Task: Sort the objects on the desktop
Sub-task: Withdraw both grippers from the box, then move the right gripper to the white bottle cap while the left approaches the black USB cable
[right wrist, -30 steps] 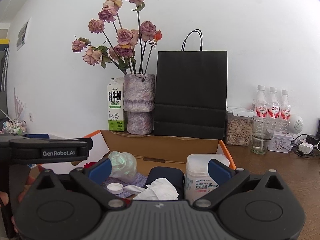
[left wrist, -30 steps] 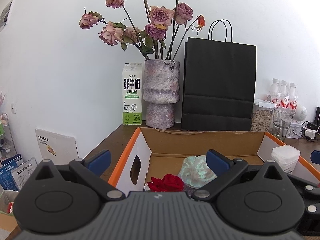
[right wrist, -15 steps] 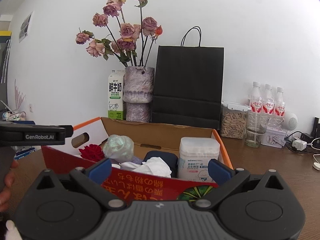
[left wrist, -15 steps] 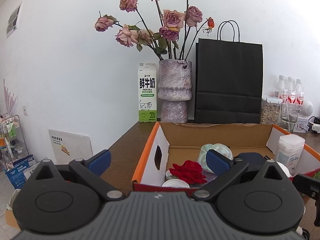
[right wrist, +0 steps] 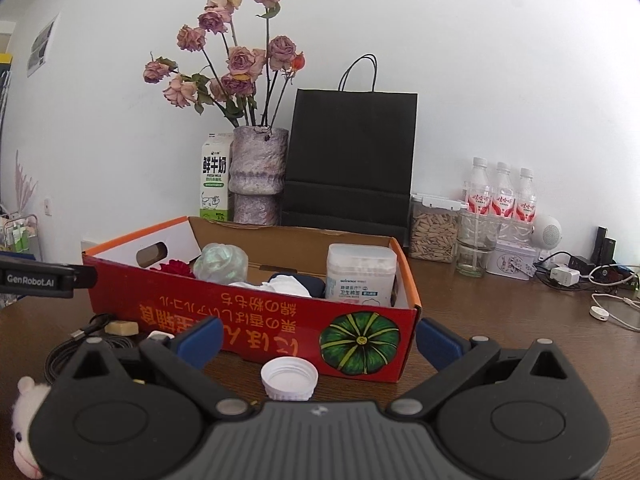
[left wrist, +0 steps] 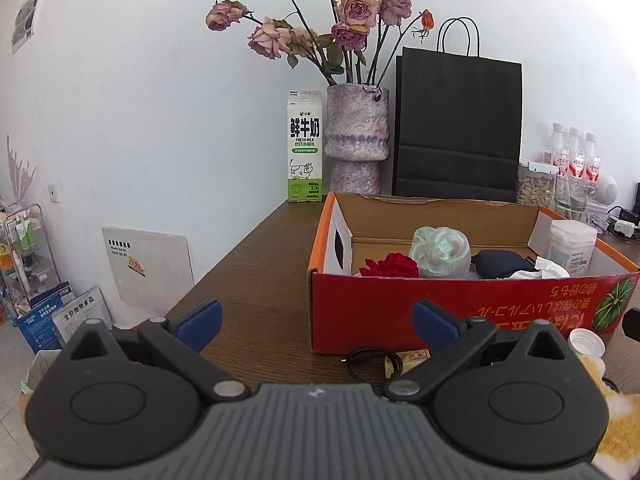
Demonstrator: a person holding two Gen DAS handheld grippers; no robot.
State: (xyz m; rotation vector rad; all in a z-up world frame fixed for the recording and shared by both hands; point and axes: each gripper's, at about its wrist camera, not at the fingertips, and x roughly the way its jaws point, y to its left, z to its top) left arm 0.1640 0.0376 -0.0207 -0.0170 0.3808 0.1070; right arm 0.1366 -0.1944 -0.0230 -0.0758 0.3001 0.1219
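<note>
Right wrist view has my right gripper [right wrist: 318,340] spread wide with nothing between its blue pads, hanging low over the table [right wrist: 500,320] just in front of the box [right wrist: 256,324]. A white cap [right wrist: 289,379] lies on the wood between the fingers, near the box's red wall. Inside the box sit a red rose [right wrist: 174,267], a pale green bundle [right wrist: 222,262], tissue [right wrist: 286,283], a dark pouch [right wrist: 316,285] and a swab tub [right wrist: 360,274]. My left gripper [left wrist: 316,320] is likewise released and empty, beside the box's left corner. A cable [right wrist: 94,330] and what may be a small tan block [right wrist: 124,327] lie left of the cap.
</note>
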